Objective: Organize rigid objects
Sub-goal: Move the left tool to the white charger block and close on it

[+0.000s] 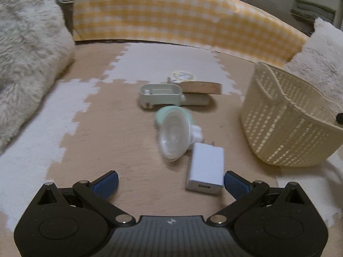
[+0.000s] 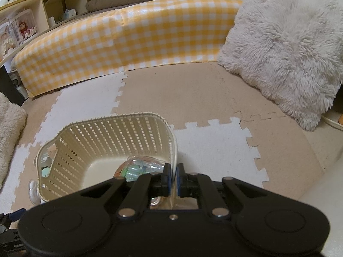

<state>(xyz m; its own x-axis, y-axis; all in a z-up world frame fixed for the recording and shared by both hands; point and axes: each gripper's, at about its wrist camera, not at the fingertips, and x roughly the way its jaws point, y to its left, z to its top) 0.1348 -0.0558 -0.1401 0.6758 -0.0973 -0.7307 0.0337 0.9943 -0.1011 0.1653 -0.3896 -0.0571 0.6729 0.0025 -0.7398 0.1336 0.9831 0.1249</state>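
One stiff, light white charger block (image 1: 205, 171) lies just inside the wide-open, empty left hand-held gripper (image 1: 171, 182), best pinched across its flat sides.

Loose on floor left of basket (image 1: 285, 115): one white charger block (image 1: 206, 169), one clear suction-cup piece with mint cap (image 1: 173, 132), one grey-green plastic holder (image 1: 160, 96), one wooden block (image 1: 202, 87), one round printed lid (image 1: 184, 76). One basket. Inside basket: one clear packet of mint-coloured bits (image 2: 141, 167). Behind basket: two fluffy cushions (image 1: 27, 53) (image 1: 319, 57), one yellow checked panel (image 1: 171, 17).
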